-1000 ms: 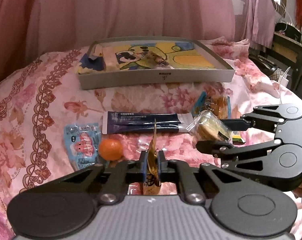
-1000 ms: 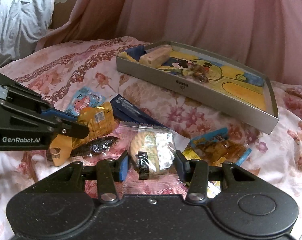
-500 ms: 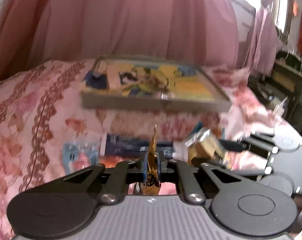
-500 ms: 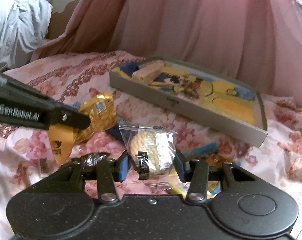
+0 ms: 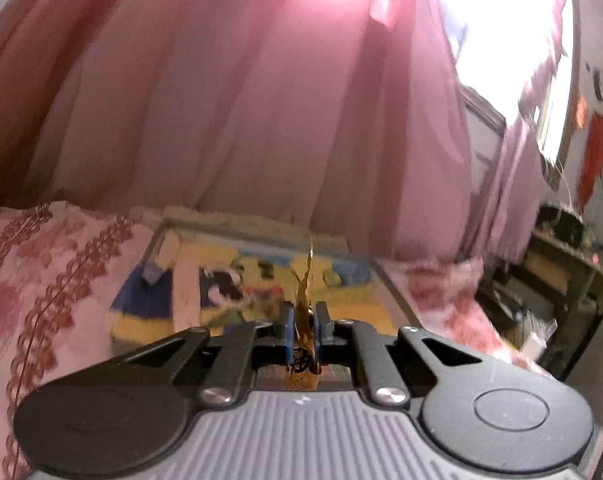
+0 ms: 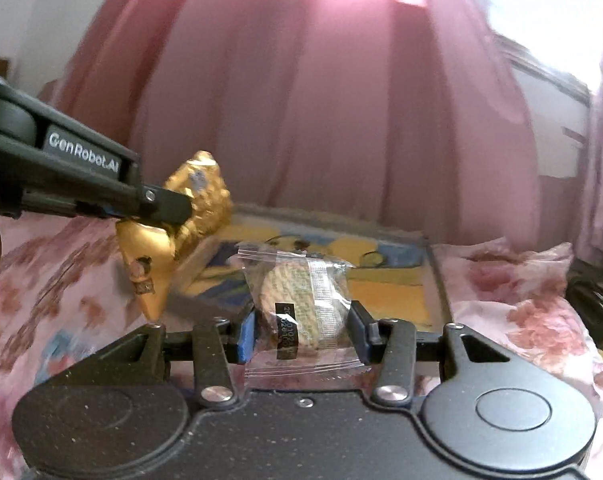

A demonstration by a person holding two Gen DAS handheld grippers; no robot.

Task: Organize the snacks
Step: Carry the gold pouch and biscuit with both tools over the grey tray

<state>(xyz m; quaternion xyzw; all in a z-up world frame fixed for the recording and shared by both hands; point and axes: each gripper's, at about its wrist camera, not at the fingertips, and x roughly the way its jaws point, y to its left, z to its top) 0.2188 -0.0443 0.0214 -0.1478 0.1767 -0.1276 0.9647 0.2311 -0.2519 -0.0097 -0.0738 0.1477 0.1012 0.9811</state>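
Note:
My left gripper (image 5: 304, 330) is shut on a gold foil snack packet (image 5: 305, 312), seen edge-on in the left wrist view. The right wrist view shows that same gold packet (image 6: 181, 236) hanging from the left gripper (image 6: 163, 206) at the left. My right gripper (image 6: 303, 336) is shut on a clear-wrapped round biscuit (image 6: 301, 304). Both are raised above the bed, just in front of the shallow grey box (image 5: 393, 296) with a yellow and blue cartoon bottom (image 6: 389, 280). A pale bar (image 5: 185, 292) lies in the box's left part.
Pink floral bedding (image 5: 41, 292) spreads to the left and right of the box. Pink curtains (image 6: 341, 112) hang close behind it. A dark desk or shelf (image 5: 561, 280) stands at the far right. Both views are motion-blurred.
Both grippers have risen and moved forward toward the box, each keeping its snack. The loose snacks on the bed have dropped out of view.

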